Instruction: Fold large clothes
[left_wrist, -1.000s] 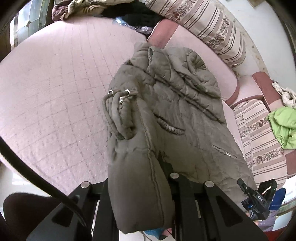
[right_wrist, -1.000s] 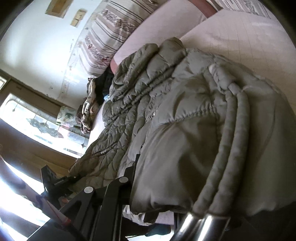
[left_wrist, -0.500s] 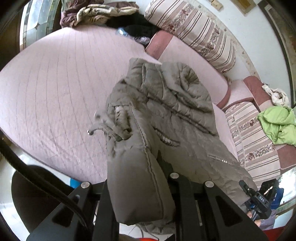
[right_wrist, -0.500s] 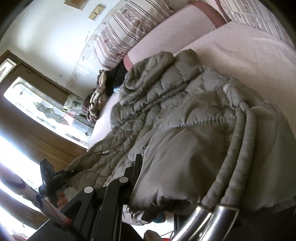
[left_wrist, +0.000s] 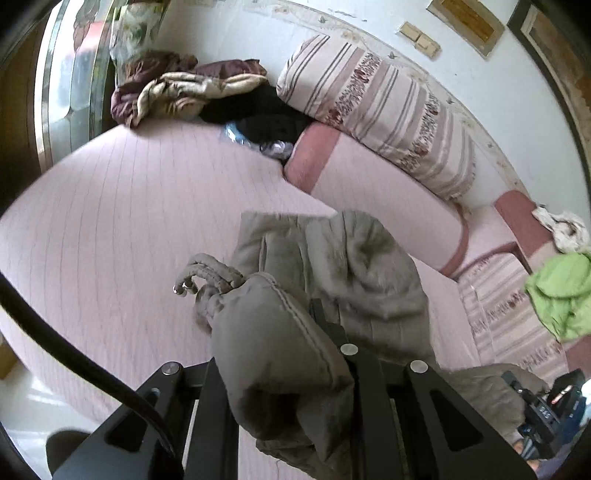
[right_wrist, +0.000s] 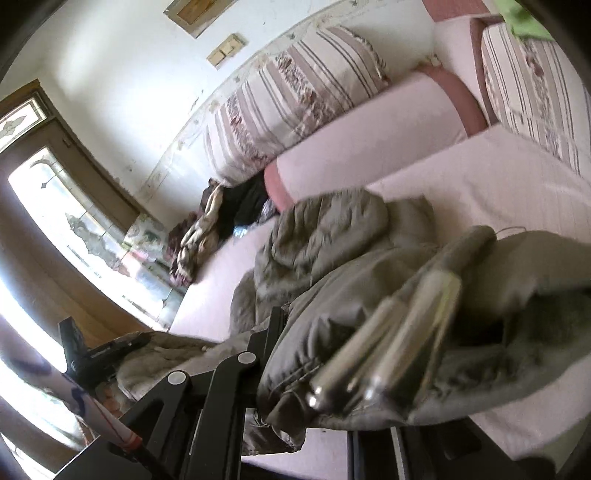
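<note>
A pink quilted bed (left_wrist: 110, 229) fills the frame's left; the olive padded jacket (left_wrist: 354, 266) is draped lower centre. Its hem is pinched by the left gripper (left_wrist: 328, 332) and right gripper (right_wrist: 280, 339). The bulky padding could probably slip from such narrow grips.

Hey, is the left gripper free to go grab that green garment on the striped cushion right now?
Probably not: the left gripper is shut on the olive jacket, so it must let go first. The green garment lies uncovered off to the side, nothing on it.
</note>
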